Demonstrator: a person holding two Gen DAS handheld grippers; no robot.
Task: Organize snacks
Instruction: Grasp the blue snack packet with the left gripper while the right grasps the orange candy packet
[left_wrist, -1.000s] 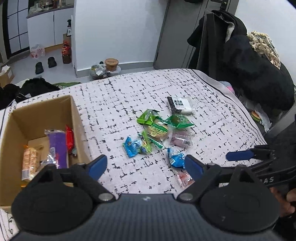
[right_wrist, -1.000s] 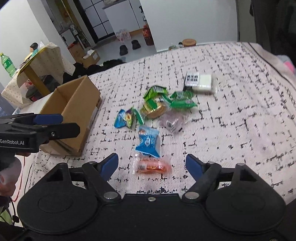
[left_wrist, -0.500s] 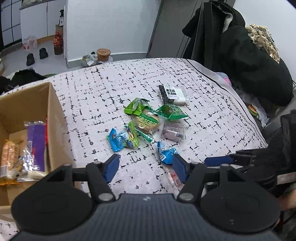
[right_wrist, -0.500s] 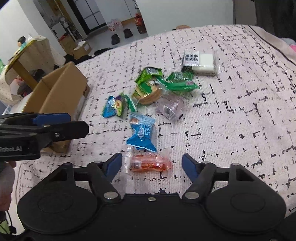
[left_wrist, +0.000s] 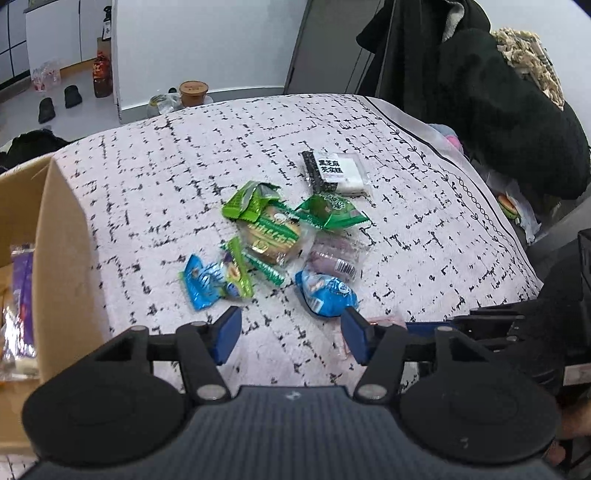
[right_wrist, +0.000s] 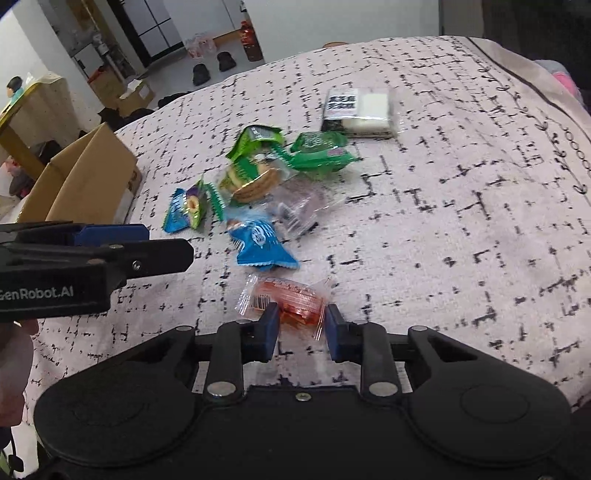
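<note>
Right hand-held gripper (right_wrist: 298, 320): jaws just closed onto the orange snack packet (right_wrist: 291, 302) lying on the bed (right_wrist: 461, 206), nearest of the loose pile, now ready for the cardboard box (right_wrist: 88, 177); left hand-held gripper (left_wrist: 291, 330): narrowed, half-open, empty, near the blue packet (left_wrist: 327, 291).

White lettering "GenRobot.AI" stood on the black body of the left gripper (right_wrist: 110, 236); other package print was unreadable.
</note>
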